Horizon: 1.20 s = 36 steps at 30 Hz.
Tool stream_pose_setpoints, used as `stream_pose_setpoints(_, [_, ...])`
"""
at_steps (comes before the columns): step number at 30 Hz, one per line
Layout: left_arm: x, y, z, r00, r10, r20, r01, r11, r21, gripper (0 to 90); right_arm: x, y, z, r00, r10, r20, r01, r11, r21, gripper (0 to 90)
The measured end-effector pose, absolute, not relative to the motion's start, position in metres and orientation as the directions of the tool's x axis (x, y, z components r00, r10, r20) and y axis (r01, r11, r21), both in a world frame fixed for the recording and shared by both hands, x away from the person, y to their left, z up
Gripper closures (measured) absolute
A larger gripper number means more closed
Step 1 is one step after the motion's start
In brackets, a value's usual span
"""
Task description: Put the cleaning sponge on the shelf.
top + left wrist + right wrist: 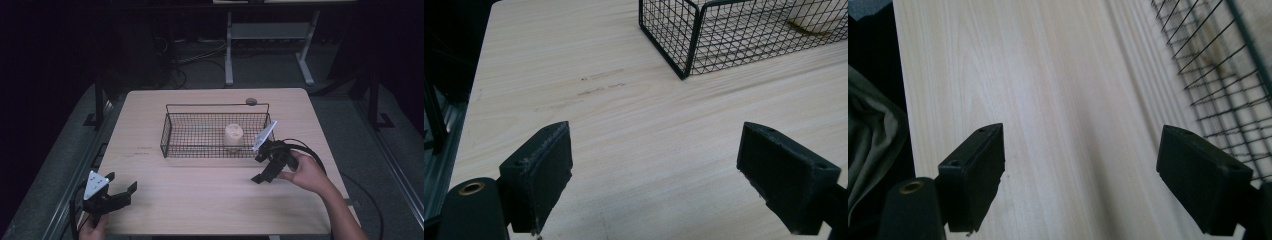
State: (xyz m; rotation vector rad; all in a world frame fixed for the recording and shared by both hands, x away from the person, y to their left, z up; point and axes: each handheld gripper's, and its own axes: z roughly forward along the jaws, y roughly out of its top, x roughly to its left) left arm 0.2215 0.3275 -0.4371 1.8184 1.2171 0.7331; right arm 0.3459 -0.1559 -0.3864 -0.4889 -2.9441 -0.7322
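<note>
Wire basket [215, 131] mid-table, used as reference. Pale round object [234, 134] sitting inside basket, toward its right end, upright as far as visible. Right gripper [265, 167] just off basket's front-right corner, outside the mesh, low over bare table [200, 200]; jaws parted, nothing between them, basket wall [1218, 75] off to one side in right gripper view. Left gripper [121, 184] well apart from basket, toward its front-left near table edge; jaws spread wide, empty, basket corner [686, 50] ahead in left gripper view.
</note>
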Motion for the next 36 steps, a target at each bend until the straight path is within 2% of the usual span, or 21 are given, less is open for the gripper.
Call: stream_pose_setpoints(36, [0.221, 0.325, -0.438, 0.378, 0.925, 0.038, 0.458, -0.223, 0.861, 13.8, 0.295, -0.207, -0.433, -0.906, 0.381, 0.185, 0.42, 0.755, 0.504, 17.6])
